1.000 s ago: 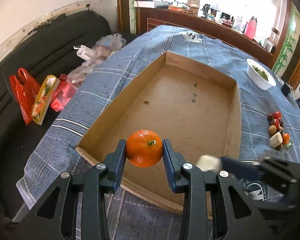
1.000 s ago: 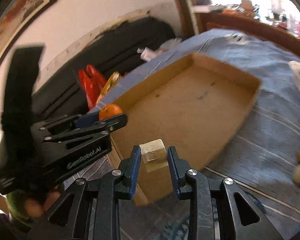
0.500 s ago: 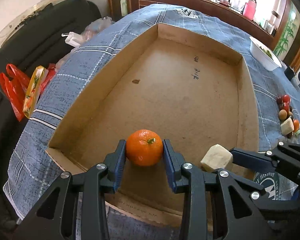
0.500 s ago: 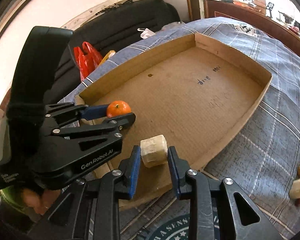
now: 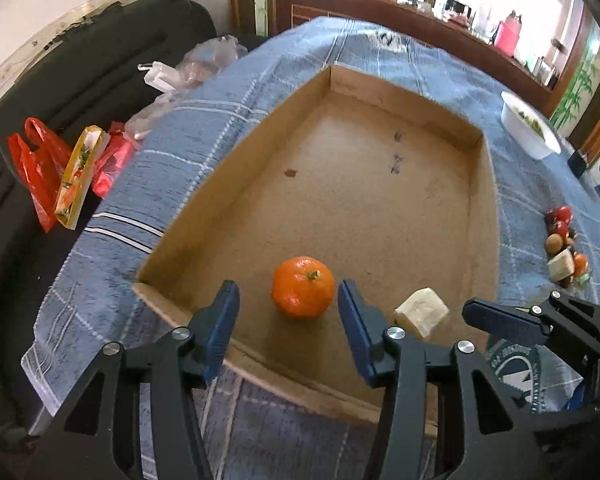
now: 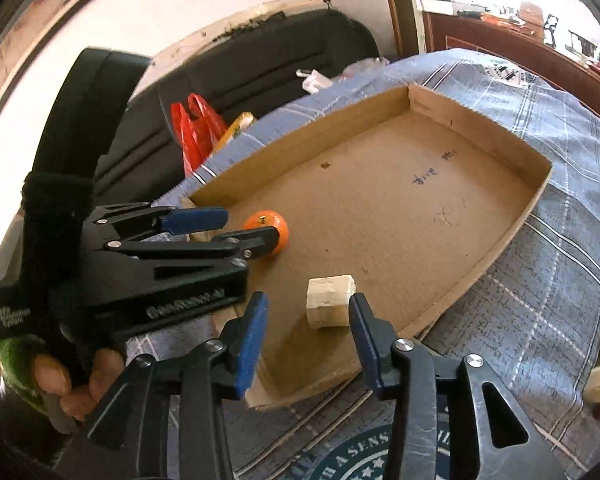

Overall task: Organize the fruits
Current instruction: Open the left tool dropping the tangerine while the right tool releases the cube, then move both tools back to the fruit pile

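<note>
Grippers are seen low over the near end of a shallow cardboard tray (image 5: 236,184), both angled down. Left gripper (image 5: 288,316): jaws opening, pads clear of the orange (image 5: 303,286), which sits between them on the tray floor, nearer the right pad; no contact can be made out. Right gripper (image 6: 308,328): jaws opening as well, with a pale cut block of fruit (image 6: 330,300) between the blue pads, resting on the cardboard, close to the right pad but apparently released. In the left wrist view the same block is seen just right of the orange, the two apart. A hand (image 6: 72,376) is seen wrapped round the left gripper's handle in the right wrist view.

Tray is set on a blue checked tablecloth (image 5: 172,148); its far half is bare cardboard with a few ink marks. To the right on the cloth, well apart from the tray, a small heap of fruit (image 5: 562,240) is noted: red, brown and orange pieces and another pale block. Farther off, a white bowl (image 5: 530,128) stands near the table edge. Beyond the table's left side, red plastic bags (image 5: 40,168) lie on a dark sofa (image 5: 80,64).
</note>
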`<state>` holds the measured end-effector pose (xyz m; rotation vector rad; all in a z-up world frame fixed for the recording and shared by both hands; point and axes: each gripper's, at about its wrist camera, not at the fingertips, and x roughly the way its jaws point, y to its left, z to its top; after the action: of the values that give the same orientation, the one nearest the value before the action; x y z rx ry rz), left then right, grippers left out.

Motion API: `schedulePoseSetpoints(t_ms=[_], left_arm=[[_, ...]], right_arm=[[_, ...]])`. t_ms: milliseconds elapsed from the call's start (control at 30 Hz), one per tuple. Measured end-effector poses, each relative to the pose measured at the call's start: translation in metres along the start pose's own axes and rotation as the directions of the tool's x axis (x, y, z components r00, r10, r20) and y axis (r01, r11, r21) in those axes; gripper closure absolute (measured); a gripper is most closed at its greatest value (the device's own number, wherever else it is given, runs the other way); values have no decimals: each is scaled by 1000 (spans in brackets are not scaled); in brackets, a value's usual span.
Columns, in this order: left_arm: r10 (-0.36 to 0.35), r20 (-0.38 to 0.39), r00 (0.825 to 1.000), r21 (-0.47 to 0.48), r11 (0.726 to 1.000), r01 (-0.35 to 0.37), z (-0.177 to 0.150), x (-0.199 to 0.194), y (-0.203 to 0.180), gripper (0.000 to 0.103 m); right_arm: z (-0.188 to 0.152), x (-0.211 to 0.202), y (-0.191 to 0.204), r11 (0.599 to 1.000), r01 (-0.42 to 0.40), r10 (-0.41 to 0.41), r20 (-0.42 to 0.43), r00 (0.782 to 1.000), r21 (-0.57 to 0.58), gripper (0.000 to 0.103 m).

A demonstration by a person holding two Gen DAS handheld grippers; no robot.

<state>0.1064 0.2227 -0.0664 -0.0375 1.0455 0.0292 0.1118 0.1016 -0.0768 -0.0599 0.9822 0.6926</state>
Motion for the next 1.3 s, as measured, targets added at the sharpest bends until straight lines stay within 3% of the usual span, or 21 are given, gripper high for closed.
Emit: schedulePoseSetpoints(t_ms=[133,400,500,667,1300], left_arm=[[-1,29,1000,-3,1000,1,-3,-15,-7,52],[-40,68,997,76,997,35,-12,-41,-55,52],[-62,67,996,110,992,54,-16,-46,-78,52],[-91,62,994,161,984,80,-26,-53,-112,52],[-191,10,981,250,951,183,-54,-61,-187,52]], right_arm=[[-10,-21,-5,1000,8,-8,36,999,17,60],[-61,-77,-45,985,113,-126,97,987,133,52],[-77,-99,-60,965,194,-217,120,969,177,52],[-99,-134,-83,939,242,-281,140,949,244,51],[-155,-186,-141,850,309,-401,144,905,426,51]])
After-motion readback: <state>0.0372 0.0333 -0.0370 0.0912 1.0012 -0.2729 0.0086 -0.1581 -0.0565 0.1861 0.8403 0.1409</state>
